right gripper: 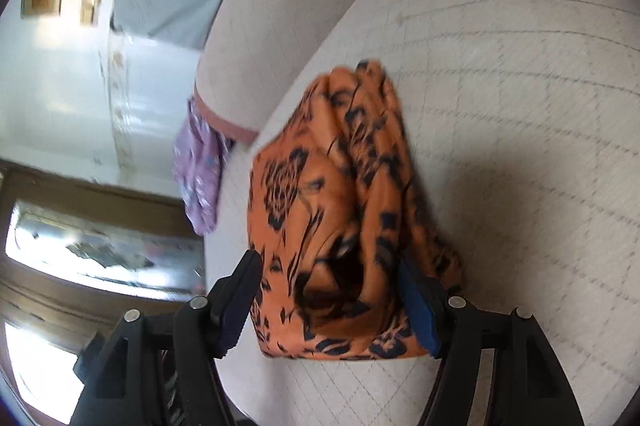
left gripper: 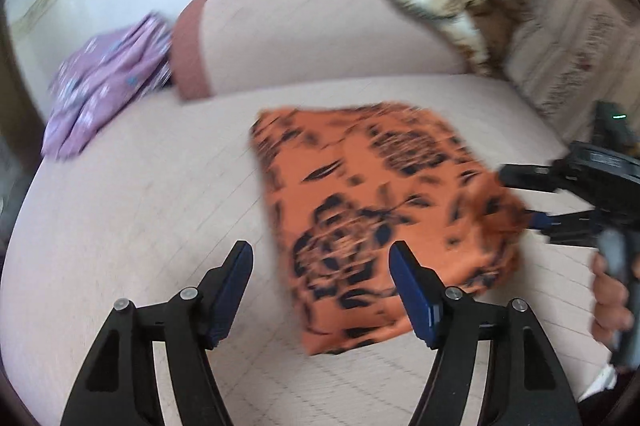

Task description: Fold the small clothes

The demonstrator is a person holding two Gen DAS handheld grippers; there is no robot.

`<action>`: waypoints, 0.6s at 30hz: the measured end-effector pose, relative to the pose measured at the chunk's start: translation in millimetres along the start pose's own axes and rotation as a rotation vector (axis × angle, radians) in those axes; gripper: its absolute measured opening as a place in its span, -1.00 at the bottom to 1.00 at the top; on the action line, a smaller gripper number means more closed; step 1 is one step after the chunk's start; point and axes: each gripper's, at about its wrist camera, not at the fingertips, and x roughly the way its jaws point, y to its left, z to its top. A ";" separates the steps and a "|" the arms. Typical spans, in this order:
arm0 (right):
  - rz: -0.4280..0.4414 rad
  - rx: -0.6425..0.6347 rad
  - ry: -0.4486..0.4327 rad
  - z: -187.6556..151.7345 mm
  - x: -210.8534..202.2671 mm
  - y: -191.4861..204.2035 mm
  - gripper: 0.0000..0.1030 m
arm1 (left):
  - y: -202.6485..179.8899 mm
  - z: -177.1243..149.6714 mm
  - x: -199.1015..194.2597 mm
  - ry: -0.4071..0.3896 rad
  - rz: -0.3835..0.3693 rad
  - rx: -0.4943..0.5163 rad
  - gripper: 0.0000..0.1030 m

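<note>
Both claws, left claw (left gripper: pixel 320 280) and right claw (right gripper: pixel 328 296), gape, seemingly gripping nothing, at orange cloth (left gripper: pixel 384 209).

Left wrist cam looks down from a little back over the bed (left gripper: pixel 140 226). Right wrist cam sits closer, rolled sideways. Both share the folded orange garment (left gripper: pixel 380 209) (right gripper: pixel 320 209) and purple cloth (left gripper: pixel 104 81) (right gripper: pixel 200 165).

free: bare sofa seat (left gripper: pixel 140 226) left of orange cloth (left gripper: pixel 380 209) | blocked: purple garment (left gripper: pixel 100 85) far left, patterned blanket (left gripper: pixel 460 5) far right
</note>
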 end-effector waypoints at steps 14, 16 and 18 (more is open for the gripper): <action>-0.257 -0.356 -0.158 -46.1 -27.8 57.2 -0.73 | -7.8 -17.3 23.5 0.041 -0.055 0.057 0.38; -0.296 -0.341 -0.126 -50.9 -24.3 43.8 -0.73 | -9.9 -19.4 28.0 0.054 -0.041 0.077 0.38; -0.343 -0.281 -0.051 -48.0 -8.1 22.1 -0.73 | -8.3 -23.0 40.1 0.096 -0.036 0.073 0.39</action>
